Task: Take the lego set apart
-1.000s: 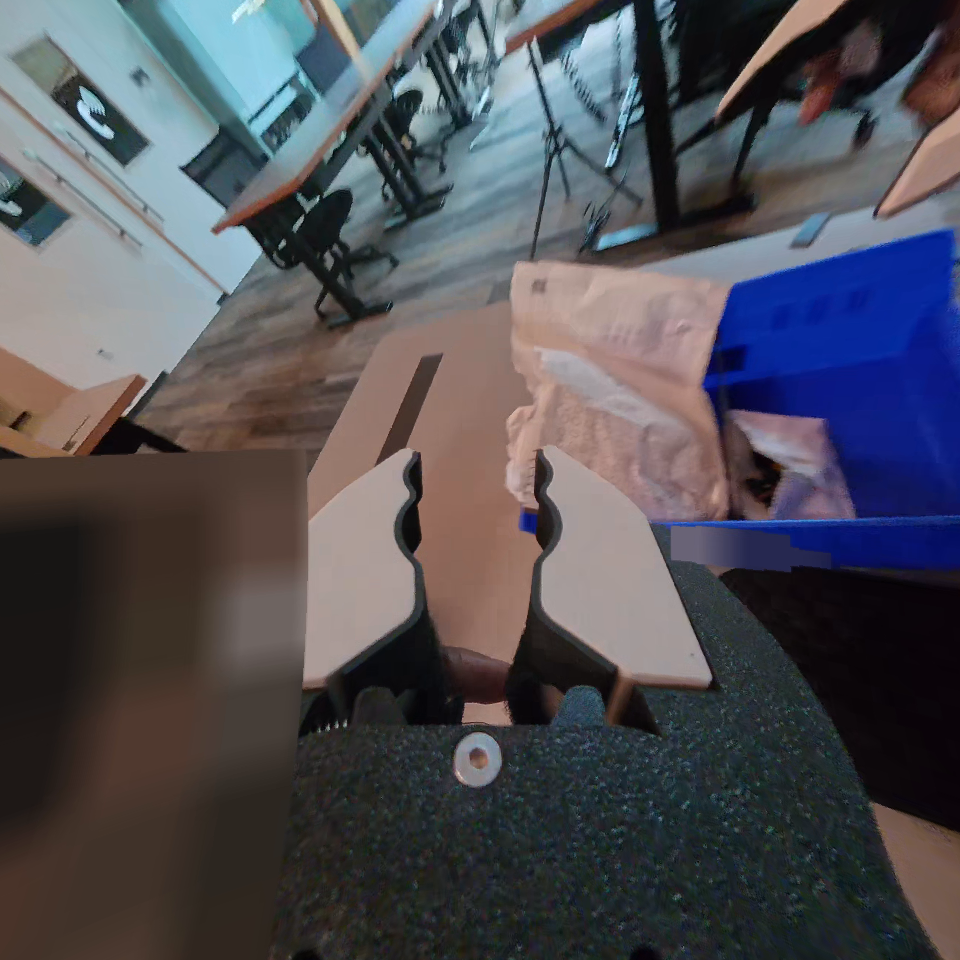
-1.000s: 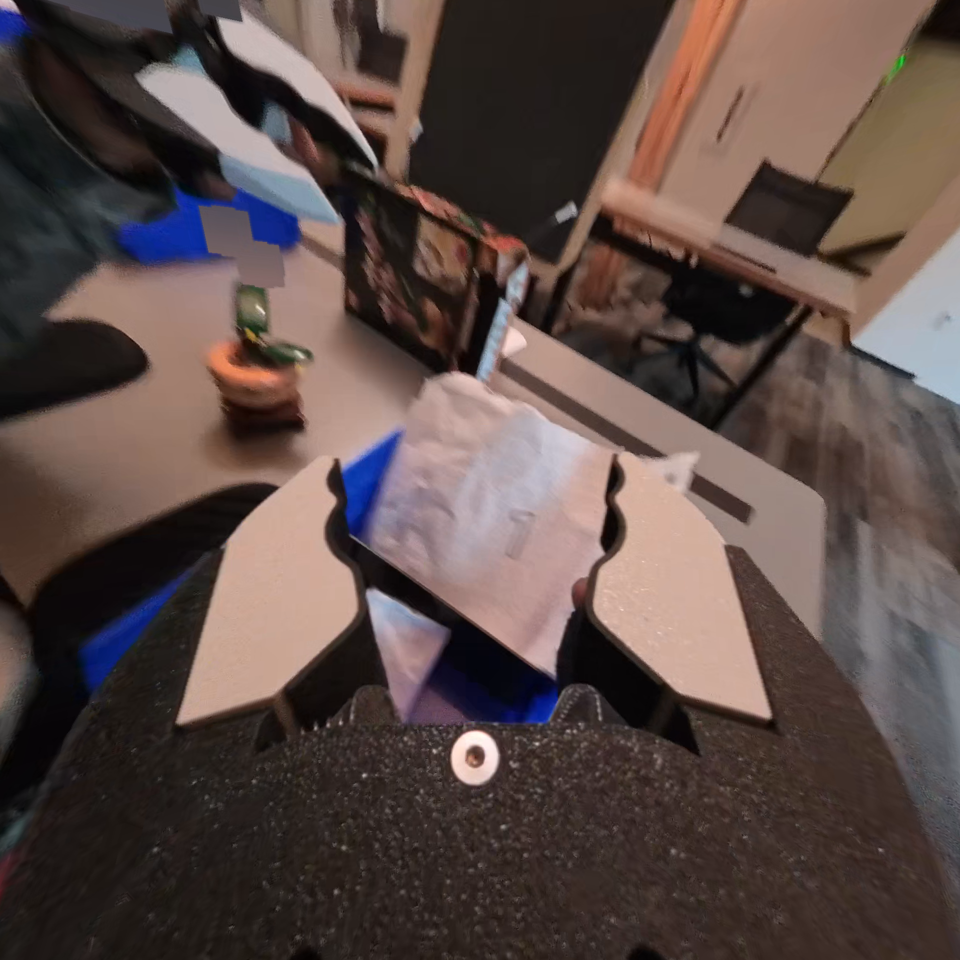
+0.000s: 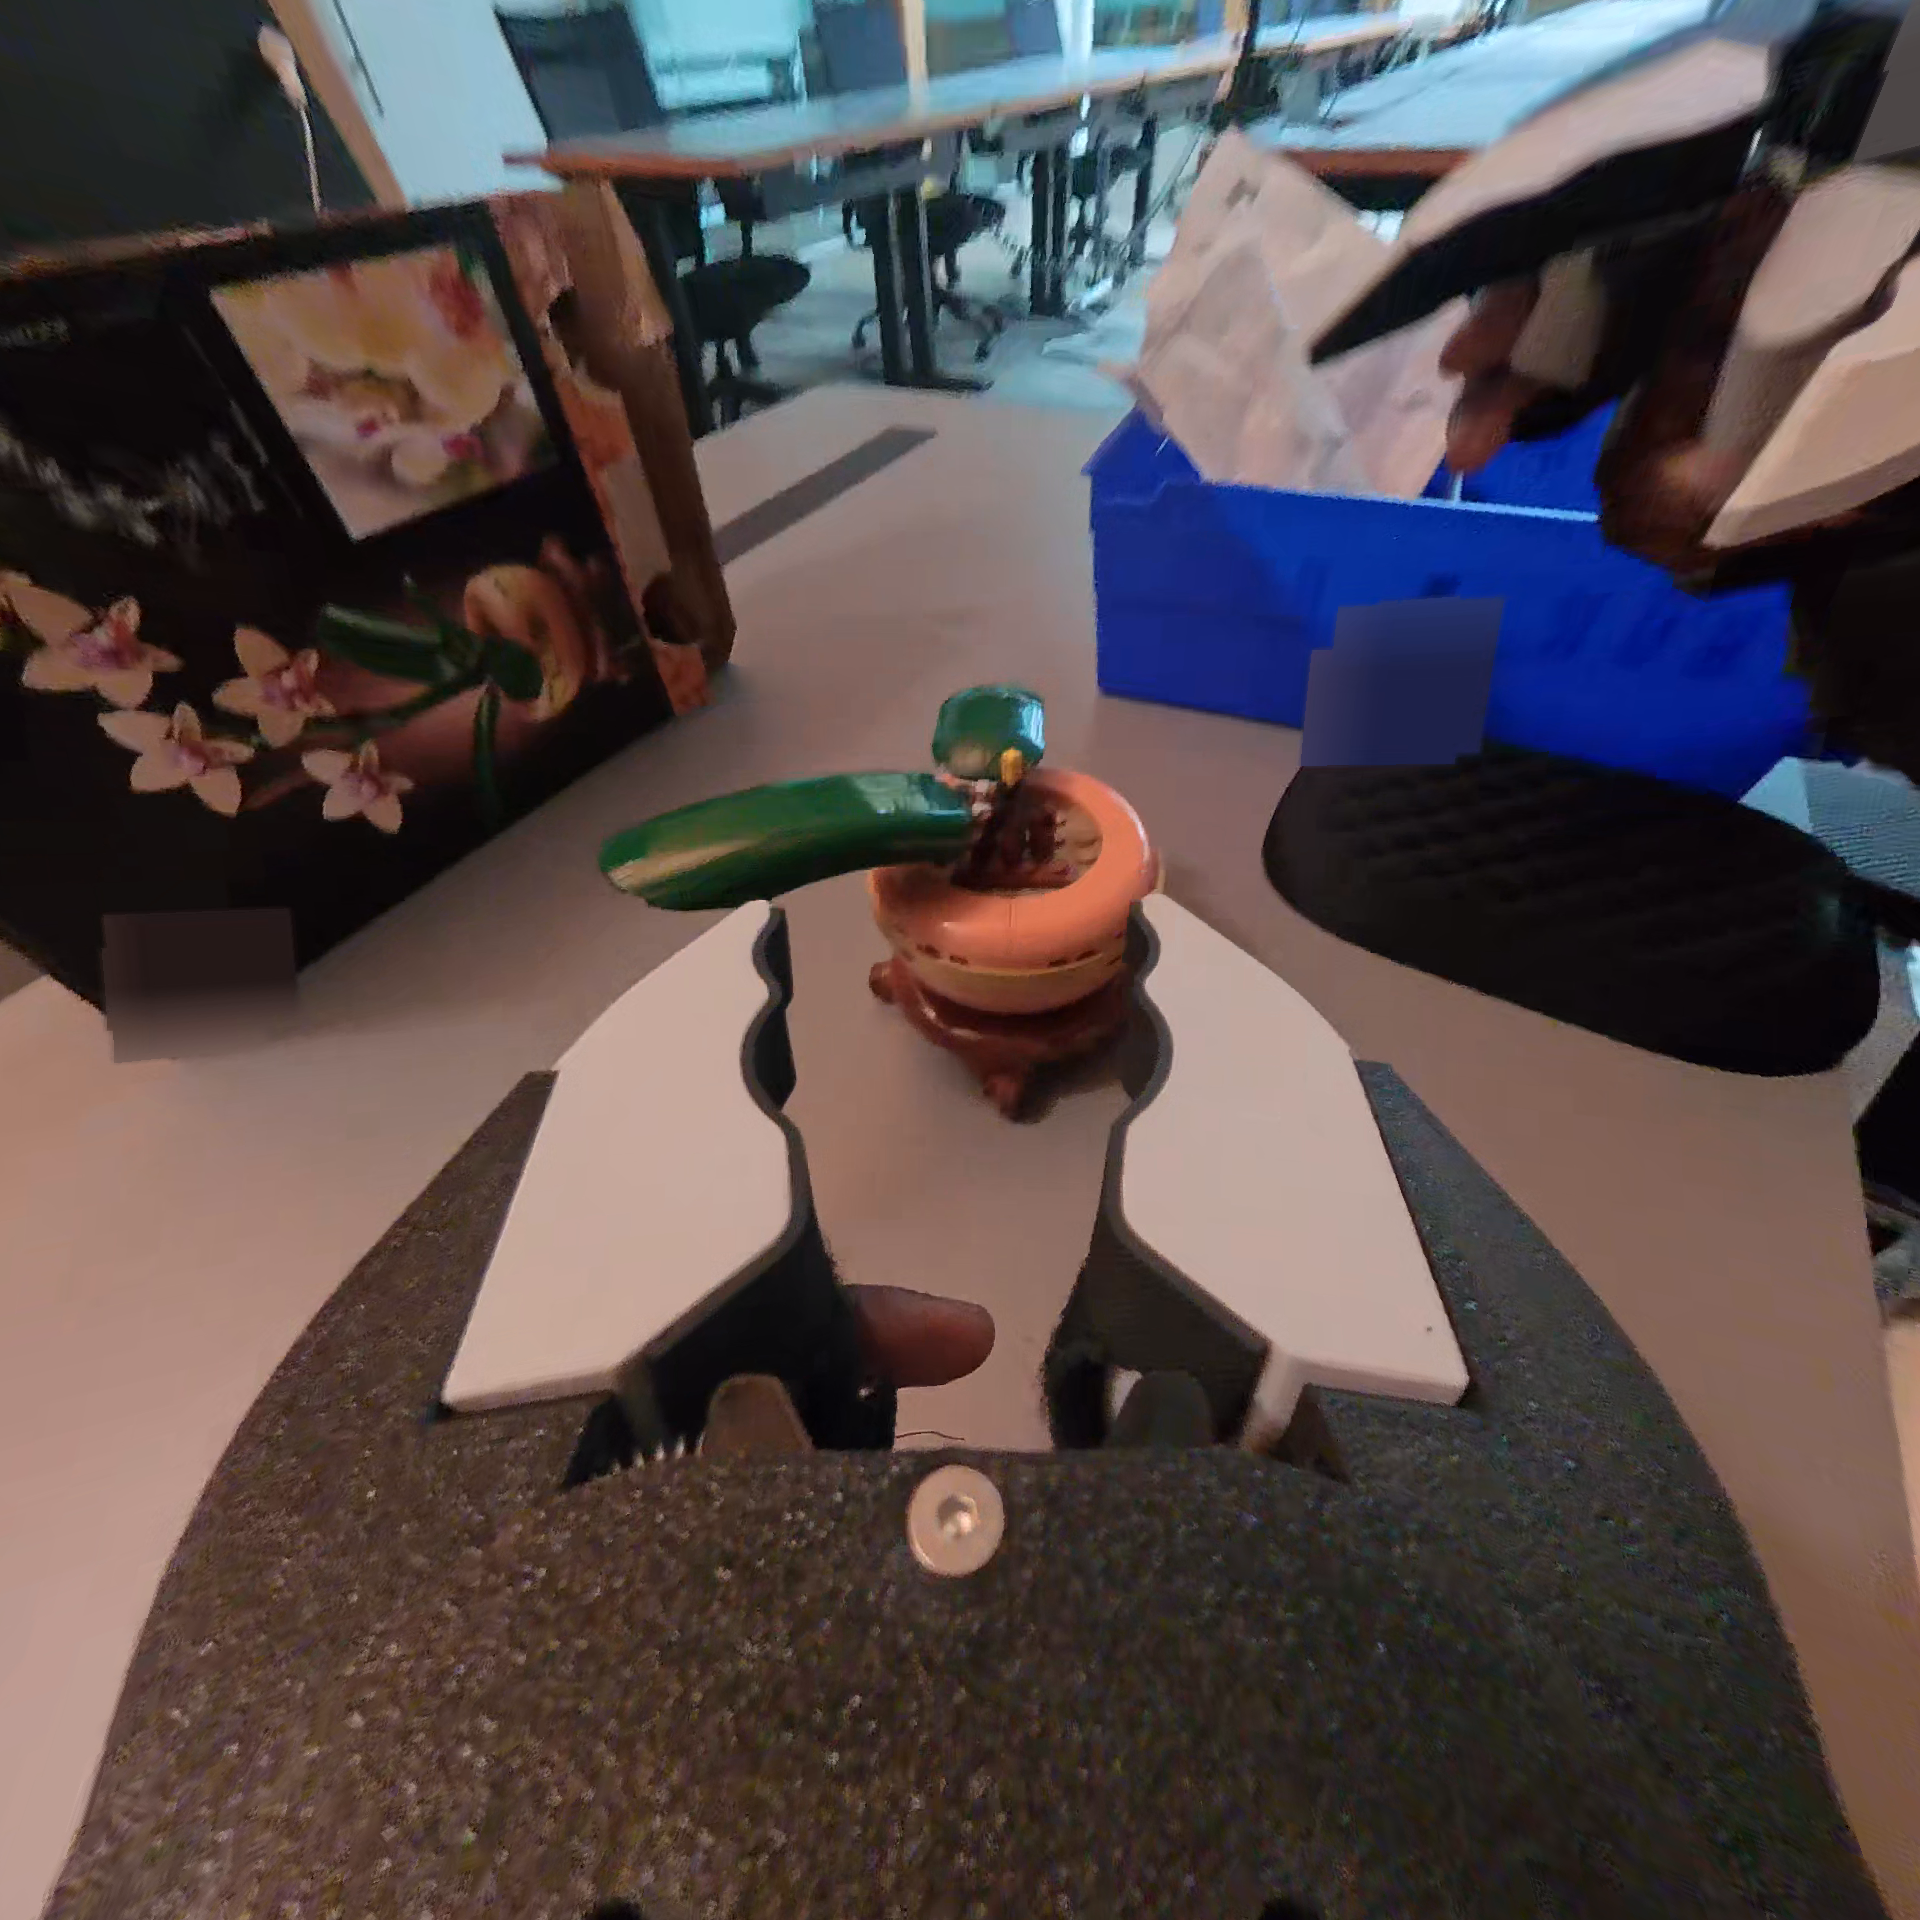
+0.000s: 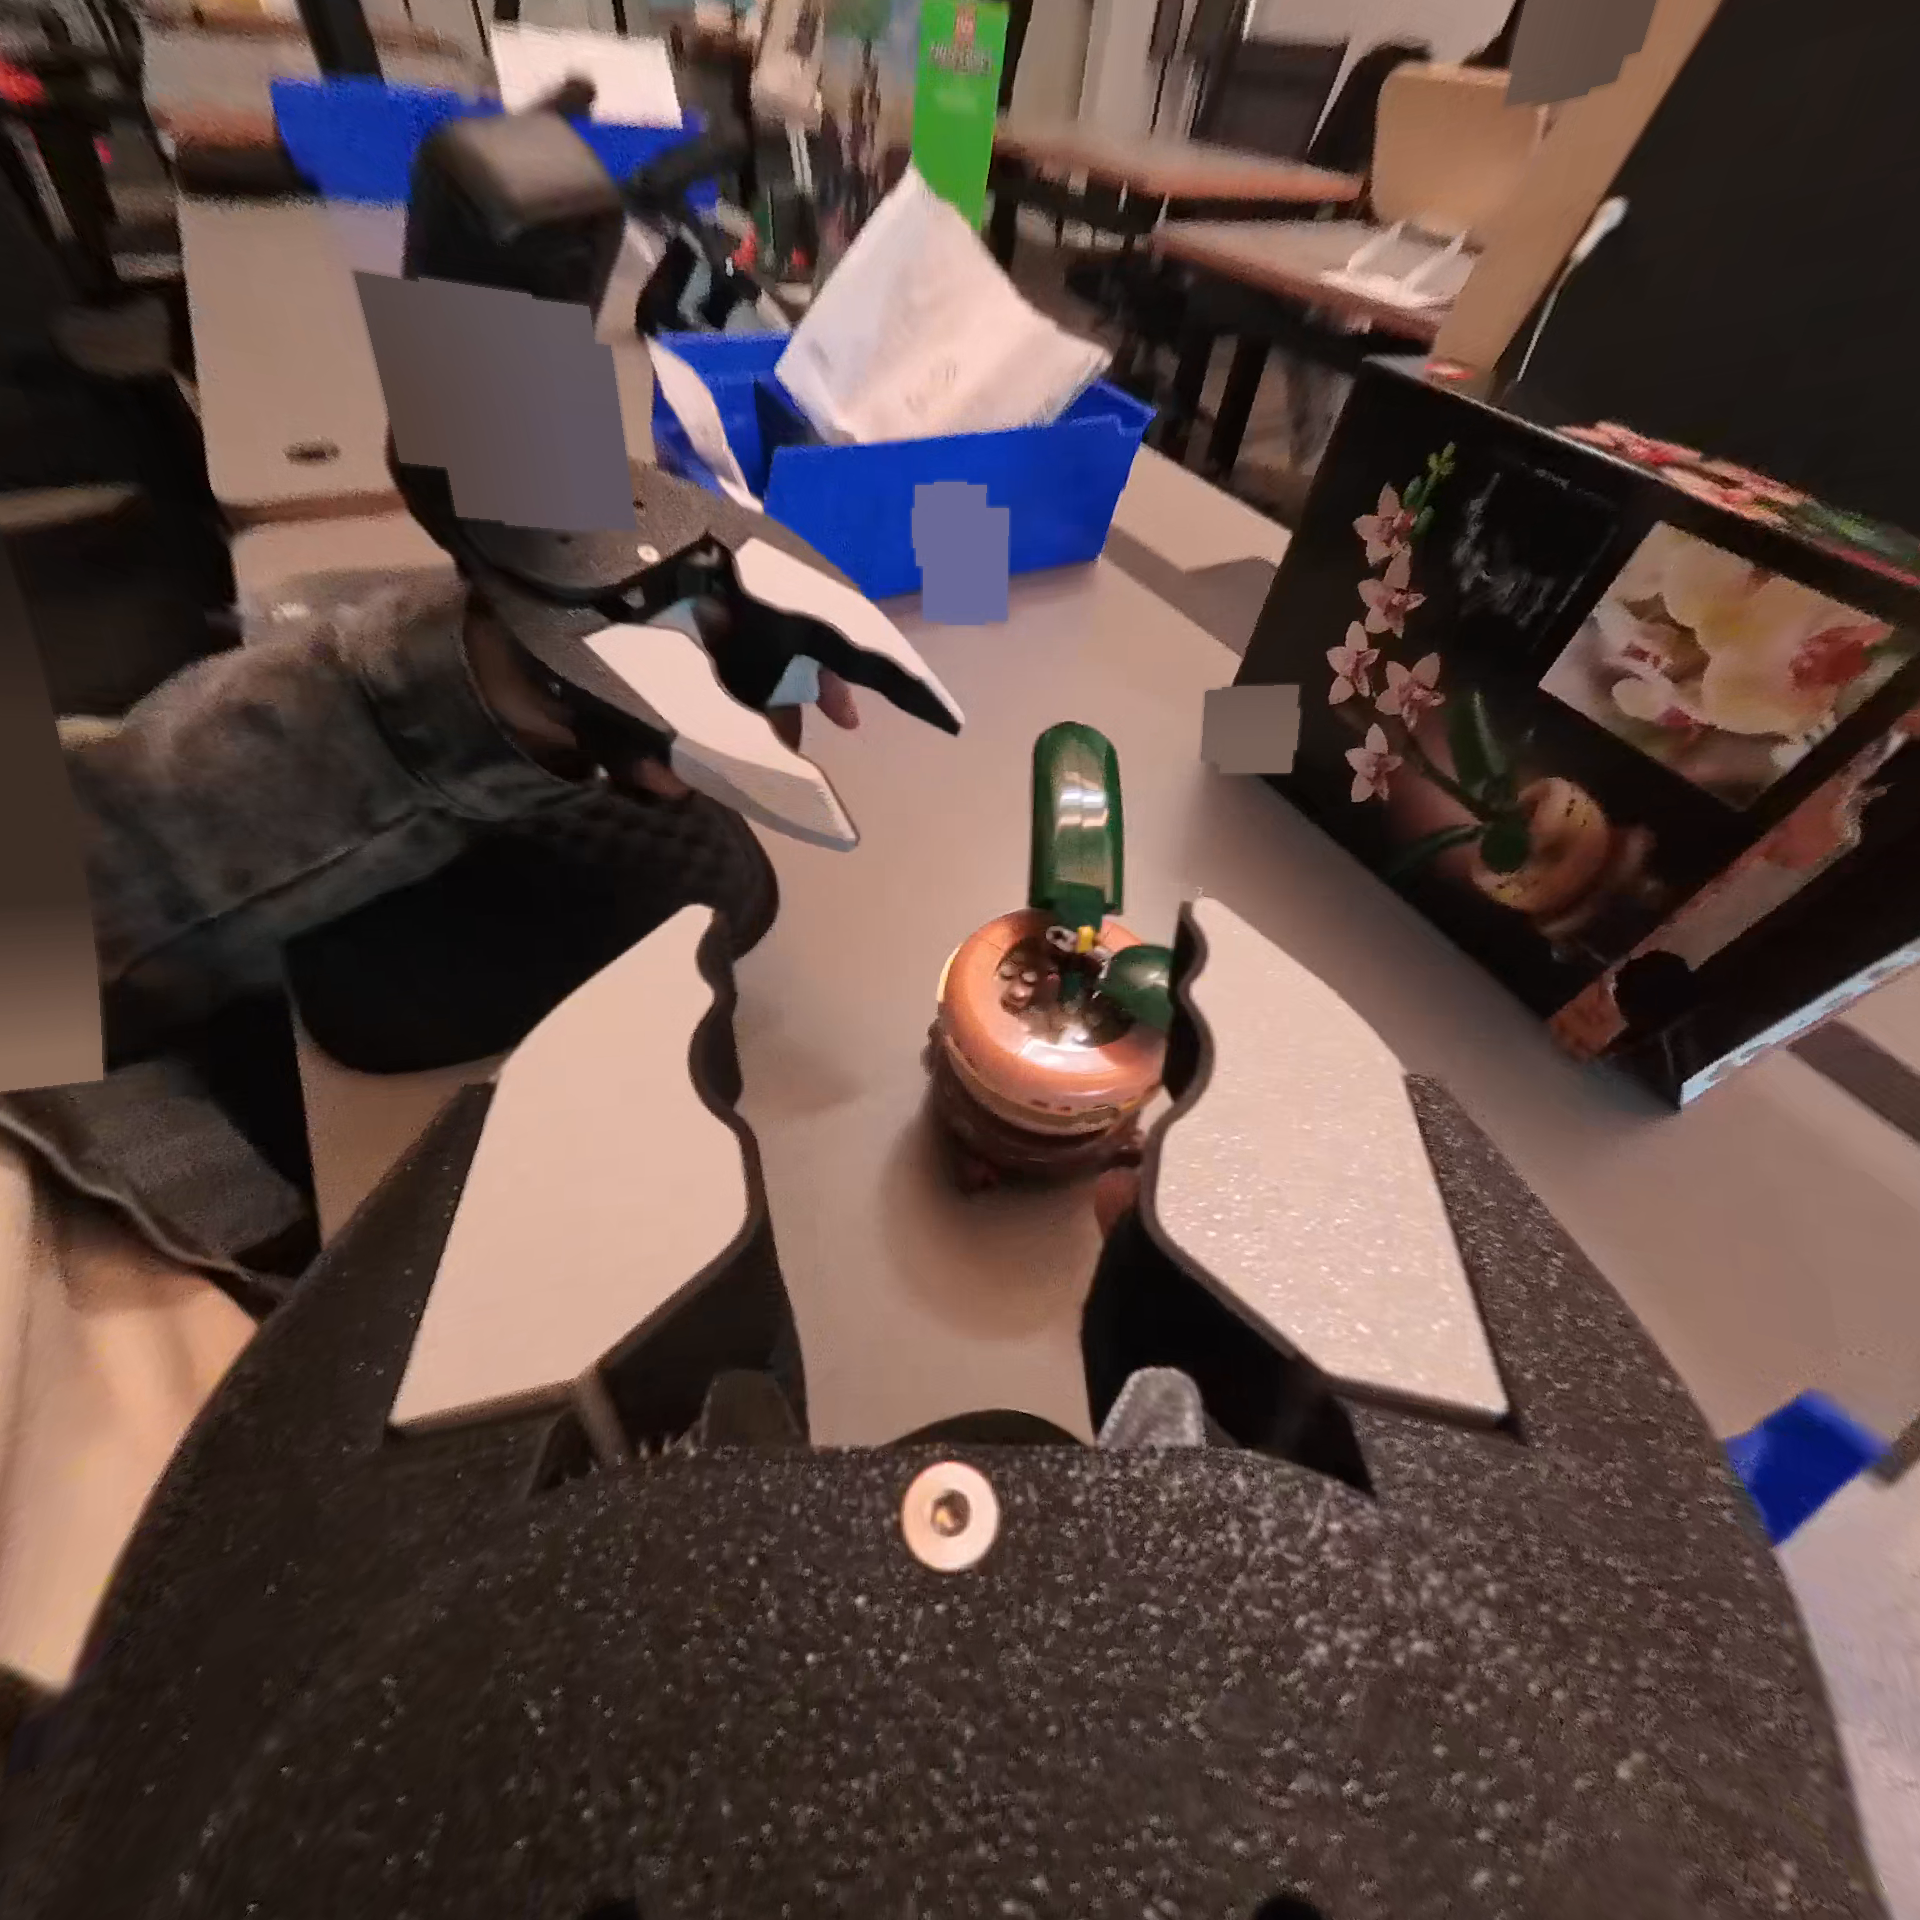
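Blue bin point(image 3: 1351, 582) holds white paper bags point(image 3: 1278, 322).

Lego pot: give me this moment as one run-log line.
left gripper: open, empty, at pot | right gripper: open, empty, at pot | lego pot: upright on table, two green leaves attached | blue bin: behind

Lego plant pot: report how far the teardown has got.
Done: the pot carries no flowers, only a long green leaf and a small leaf at its centre. In hand: nothing. The left claw and right claw are both open around the pot, empty. Left: both leaves, the stem stub, then the pot rings and brown base, which look fully stacked on the table.
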Motion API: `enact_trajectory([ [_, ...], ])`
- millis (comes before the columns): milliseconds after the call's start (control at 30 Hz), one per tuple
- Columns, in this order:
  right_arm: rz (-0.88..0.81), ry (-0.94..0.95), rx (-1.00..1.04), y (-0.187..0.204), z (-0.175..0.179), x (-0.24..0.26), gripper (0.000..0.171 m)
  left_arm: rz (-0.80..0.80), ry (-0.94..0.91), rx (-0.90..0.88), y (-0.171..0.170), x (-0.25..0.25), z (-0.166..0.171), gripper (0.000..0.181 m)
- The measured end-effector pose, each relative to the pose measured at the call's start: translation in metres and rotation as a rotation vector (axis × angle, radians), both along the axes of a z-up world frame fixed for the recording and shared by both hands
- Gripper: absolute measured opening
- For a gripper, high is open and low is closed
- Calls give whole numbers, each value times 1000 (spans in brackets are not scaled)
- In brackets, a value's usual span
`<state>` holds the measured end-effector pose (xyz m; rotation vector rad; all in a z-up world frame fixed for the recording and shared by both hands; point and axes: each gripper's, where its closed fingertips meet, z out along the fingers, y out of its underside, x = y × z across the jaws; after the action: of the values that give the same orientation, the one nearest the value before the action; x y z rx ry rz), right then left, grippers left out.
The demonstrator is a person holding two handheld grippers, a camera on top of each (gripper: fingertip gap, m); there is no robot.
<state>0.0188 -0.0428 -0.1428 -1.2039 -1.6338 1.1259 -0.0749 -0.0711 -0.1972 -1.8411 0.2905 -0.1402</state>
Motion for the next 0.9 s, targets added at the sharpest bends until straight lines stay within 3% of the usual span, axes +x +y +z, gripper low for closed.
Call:
enact_trajectory([
  [133, -58, -51, 102, 21, 15, -28, 70, -20, 183, -26, 6, -10, 31, 61],
  [300, -208, -78, -166, 53, -22, -58, 52, -147, 271, -76, 42, -2, 74, 47],
  [400, -258, -138, -276, 69, -58, -58, 59, -269, 350, -200, 54, 3, 56, 49],
  [500, -246, -172, -380, 67, -68, -59, 69, -327, 393, -189, 62, 17, 25, 53],
  [633, -234, -193, -510, 66, -76, -61, 57, -333, 460, -242, 61, 23, -10, 55],
  [733, -190, -204, -648, 61, -80, -65, 49, -327, 464, -213, 67, 24, -18, 51],
  [900, -182, -194, -673, 62, -81, -67, 42, -361, 454, -223, 70, 29, -31, 47],
])
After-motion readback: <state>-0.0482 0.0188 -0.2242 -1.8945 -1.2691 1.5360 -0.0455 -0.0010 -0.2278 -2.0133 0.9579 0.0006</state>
